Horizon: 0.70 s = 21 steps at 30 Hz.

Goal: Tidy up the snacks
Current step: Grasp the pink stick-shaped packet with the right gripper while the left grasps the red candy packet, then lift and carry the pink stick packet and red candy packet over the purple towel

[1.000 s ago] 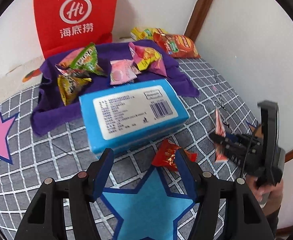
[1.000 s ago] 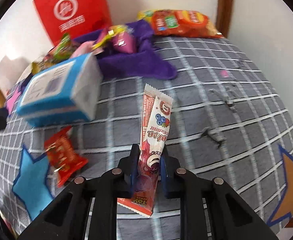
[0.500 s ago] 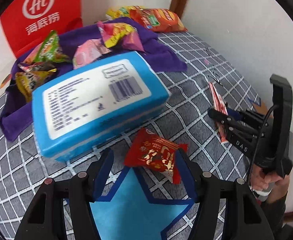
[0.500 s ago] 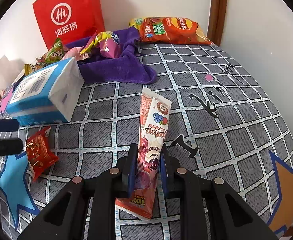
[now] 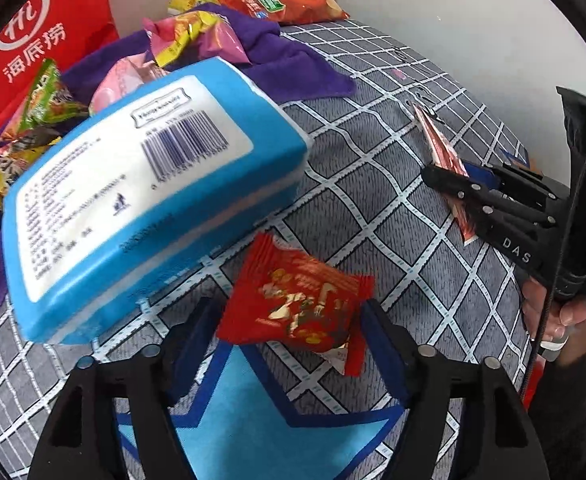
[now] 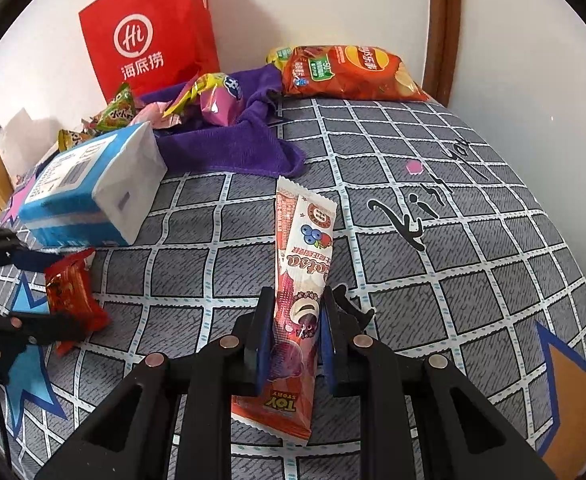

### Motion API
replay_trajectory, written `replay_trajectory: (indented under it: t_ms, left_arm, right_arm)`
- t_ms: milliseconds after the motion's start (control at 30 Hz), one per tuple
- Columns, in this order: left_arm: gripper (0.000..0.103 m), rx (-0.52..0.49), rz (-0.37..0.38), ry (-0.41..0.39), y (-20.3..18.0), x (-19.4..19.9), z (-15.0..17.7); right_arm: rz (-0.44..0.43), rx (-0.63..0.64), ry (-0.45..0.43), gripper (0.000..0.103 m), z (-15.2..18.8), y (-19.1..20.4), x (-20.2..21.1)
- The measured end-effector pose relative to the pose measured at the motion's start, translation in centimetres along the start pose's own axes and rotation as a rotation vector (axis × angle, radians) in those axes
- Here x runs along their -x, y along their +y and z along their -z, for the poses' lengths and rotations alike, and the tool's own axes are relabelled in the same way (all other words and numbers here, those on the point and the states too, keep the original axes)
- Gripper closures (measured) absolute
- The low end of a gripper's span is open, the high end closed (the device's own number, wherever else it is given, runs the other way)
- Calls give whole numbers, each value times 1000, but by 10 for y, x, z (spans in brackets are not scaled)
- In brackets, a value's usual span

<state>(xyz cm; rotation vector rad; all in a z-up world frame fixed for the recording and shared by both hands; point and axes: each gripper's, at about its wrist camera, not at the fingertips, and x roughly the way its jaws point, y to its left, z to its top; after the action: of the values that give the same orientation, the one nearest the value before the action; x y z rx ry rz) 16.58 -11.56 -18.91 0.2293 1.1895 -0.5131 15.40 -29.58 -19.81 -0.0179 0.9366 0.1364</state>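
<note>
A small red snack packet (image 5: 293,304) lies on the grey checked bedspread (image 5: 373,208), at the tip of a blue star patch. My left gripper (image 5: 289,324) points down over it with a finger on each side; its jaws are opening and the pads do not press the packet. In the right wrist view the same packet (image 6: 71,292) sits between the left gripper's fingers (image 6: 33,258) at the left edge. My right gripper (image 6: 295,320) is shut on a long pink snack stick packet (image 6: 305,248), held lengthwise just above the bedspread. In the left wrist view the stick packet (image 5: 437,140) juts up from the right gripper (image 5: 457,184).
A blue tissue pack (image 5: 141,184) lies just behind the red packet. Behind it, a purple cloth (image 6: 229,148) holds several small snack bags. A red paper bag (image 6: 153,28) stands against the wall, an orange chips bag (image 6: 349,72) beside it. White walls close the back and right.
My left gripper has come down and forward, so the red packet now sits between its fingers, which stand slightly wider. The right gripper still holds the stick packet.
</note>
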Motion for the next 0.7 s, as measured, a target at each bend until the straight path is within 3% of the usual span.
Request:
replay_trajectory:
  t_ms: [400,533,700]
  left_arm:
    - [20,-90,-41,-36,-17,-2,1]
    - [38,-85,-46,-56,-17,0,0]
    - [42,-49,-6,-56,-7,6,3]
  right_arm:
    - [1,-5,-2,83,0,0,1]
    - [2,-4,-1,83,-1,0,0]
    - [10,-1,-1,83,-1,1,-1]
